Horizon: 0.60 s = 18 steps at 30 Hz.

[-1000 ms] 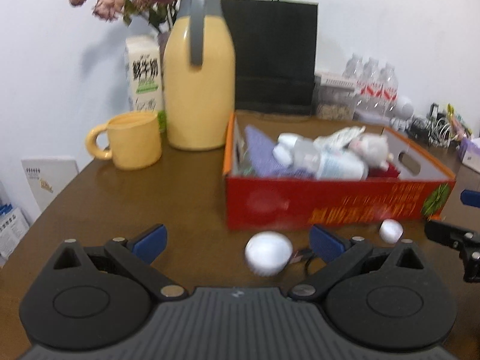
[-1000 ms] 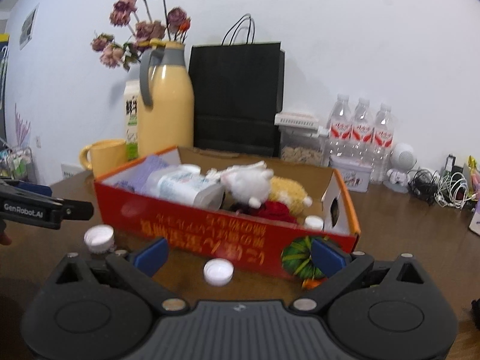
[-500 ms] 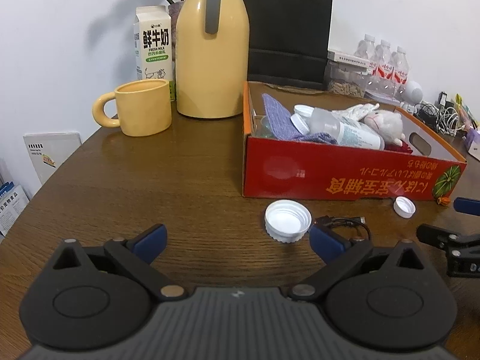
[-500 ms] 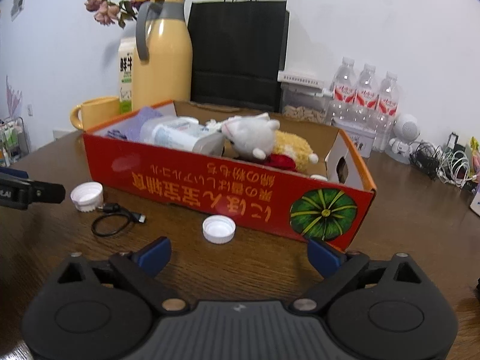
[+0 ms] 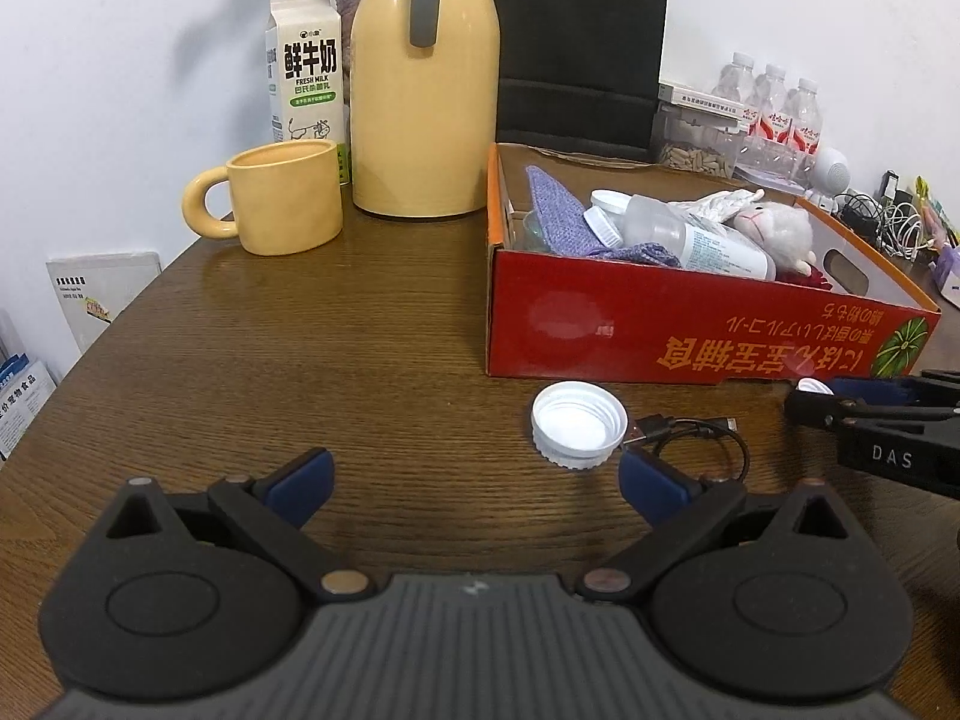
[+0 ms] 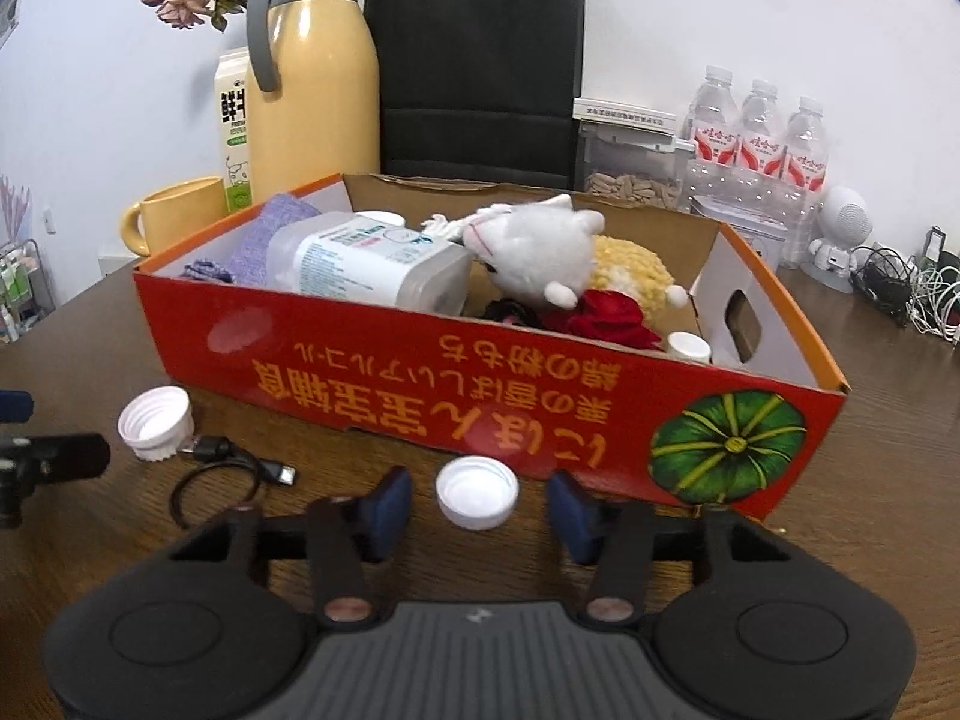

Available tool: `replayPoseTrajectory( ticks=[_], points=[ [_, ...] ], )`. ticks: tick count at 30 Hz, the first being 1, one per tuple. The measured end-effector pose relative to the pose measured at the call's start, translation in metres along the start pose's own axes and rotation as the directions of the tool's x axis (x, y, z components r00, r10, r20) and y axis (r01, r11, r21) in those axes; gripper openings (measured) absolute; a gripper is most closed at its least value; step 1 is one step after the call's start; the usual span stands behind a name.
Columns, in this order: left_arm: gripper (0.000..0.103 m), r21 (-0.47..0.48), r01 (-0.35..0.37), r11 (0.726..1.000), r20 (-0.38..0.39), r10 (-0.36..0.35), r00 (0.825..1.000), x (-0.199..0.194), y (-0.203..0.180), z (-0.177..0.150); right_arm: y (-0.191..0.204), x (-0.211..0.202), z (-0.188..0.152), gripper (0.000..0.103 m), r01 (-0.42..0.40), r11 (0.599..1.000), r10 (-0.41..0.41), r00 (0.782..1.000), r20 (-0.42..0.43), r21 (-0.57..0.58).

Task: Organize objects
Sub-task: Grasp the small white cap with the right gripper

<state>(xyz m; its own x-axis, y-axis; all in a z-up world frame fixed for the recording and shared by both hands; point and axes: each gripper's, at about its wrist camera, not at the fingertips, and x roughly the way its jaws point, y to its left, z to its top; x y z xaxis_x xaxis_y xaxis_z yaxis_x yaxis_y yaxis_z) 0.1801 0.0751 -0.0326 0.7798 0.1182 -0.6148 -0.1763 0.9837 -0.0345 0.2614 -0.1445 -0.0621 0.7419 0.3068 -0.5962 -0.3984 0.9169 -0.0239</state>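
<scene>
Holding most items already, the red box (image 6: 384, 372) left 2 caps and a cable (image 6: 240, 468) out; the right gripper (image 6: 477, 507), jaws just closing, straddled the small cap (image 6: 477, 491) without touching it, while the left gripper (image 5: 474, 480) gaped empty near the large cap (image 5: 579, 425).

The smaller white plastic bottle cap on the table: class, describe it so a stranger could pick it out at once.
Find the long red cardboard box on the brown wooden table. Just in front of its printed wall, left of the green pumpkin picture, lies the smaller white plastic bottle cap, open side up. Unlike the larger white ribbed cap beside the black cable, it sits between the right gripper fingers.
</scene>
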Motion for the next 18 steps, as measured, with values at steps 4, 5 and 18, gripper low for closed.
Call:
replayPoseTrajectory(
  ticks=[4, 5, 18],
  points=[
    [0.103, -0.001, 0.0, 1.0, 0.001, 0.0, 1.0, 0.0, 0.0, 0.0, 0.003, -0.003, 0.0, 0.027, -0.013, 1.0, 0.013, 1.0, 0.008, -0.01],
    [0.103, 0.0, -0.001, 1.0, 0.0, 0.001, 1.0, 0.0, 0.0, 0.0, 0.003, -0.004, 0.0, 0.027, -0.013, 1.0, 0.014, 1.0, 0.013, -0.009],
    [0.103, 0.015, -0.013, 1.0, -0.041, 0.014, 0.999, 0.013, -0.005, 0.0, 0.001, -0.029, -0.002, 0.027, -0.013, 1.0, 0.015, 0.991, 0.134, -0.02]
  ],
)
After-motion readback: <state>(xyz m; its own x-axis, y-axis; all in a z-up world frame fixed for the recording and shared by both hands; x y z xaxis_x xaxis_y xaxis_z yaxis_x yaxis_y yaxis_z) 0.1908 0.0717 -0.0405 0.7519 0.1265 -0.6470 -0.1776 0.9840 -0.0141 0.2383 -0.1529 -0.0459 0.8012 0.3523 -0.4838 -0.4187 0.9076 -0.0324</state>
